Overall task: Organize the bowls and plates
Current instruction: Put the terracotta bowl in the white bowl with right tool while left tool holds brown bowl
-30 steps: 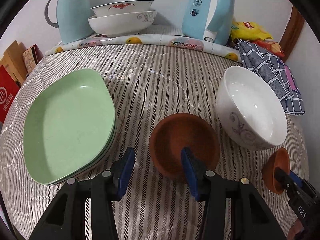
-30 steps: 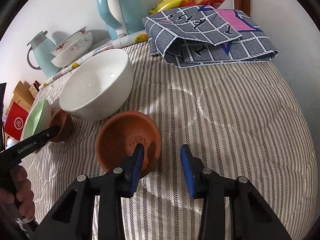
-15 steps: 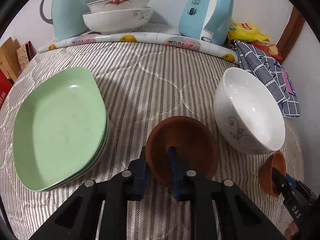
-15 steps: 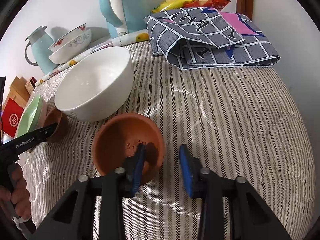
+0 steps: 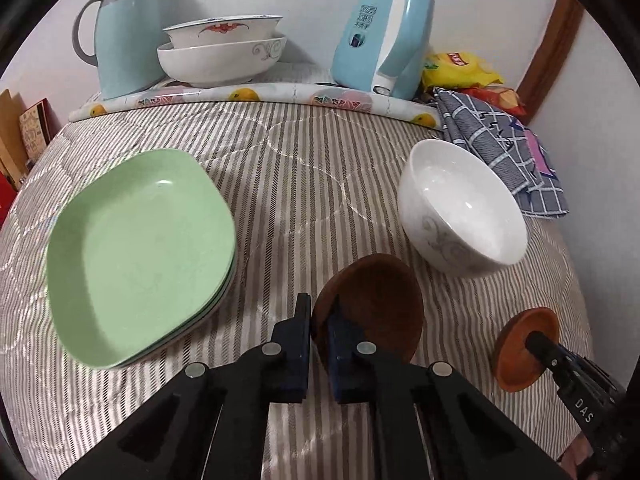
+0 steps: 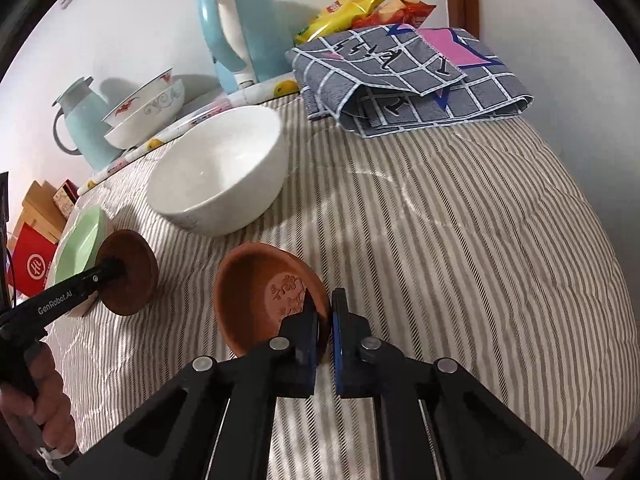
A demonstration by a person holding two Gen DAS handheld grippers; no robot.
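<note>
My left gripper (image 5: pixel 319 322) has just closed and is clamped on the near rim of a dark brown round clay bowl (image 5: pixel 374 306), 1 pad inside, 1 outside; the bowl sits tilted on the striped quilted cover (image 5: pixel 304 168). To its left lies a stack of pale green squarish plates (image 5: pixel 140 248); to its right stands a white ceramic bowl with grey scrollwork (image 5: pixel 464 208), apart from both. At far right my right gripper (image 5: pixel 538 342) holds an orange-brown terracotta saucer (image 5: pixel 520 352) on edge.

Right wrist view: right gripper (image 6: pixel 324 310) has just closed too and pinches the saucer (image 6: pixel 264 300) rim, stamped flower pattern facing up. White bowl (image 6: pixel 220 172) just beyond it. Left gripper (image 6: pixel 116 268) with the brown bowl (image 6: pixel 132 272) at left, green plates (image 6: pixel 80 248) behind it, my hand (image 6: pixel 40 412) on the handle.
</note>
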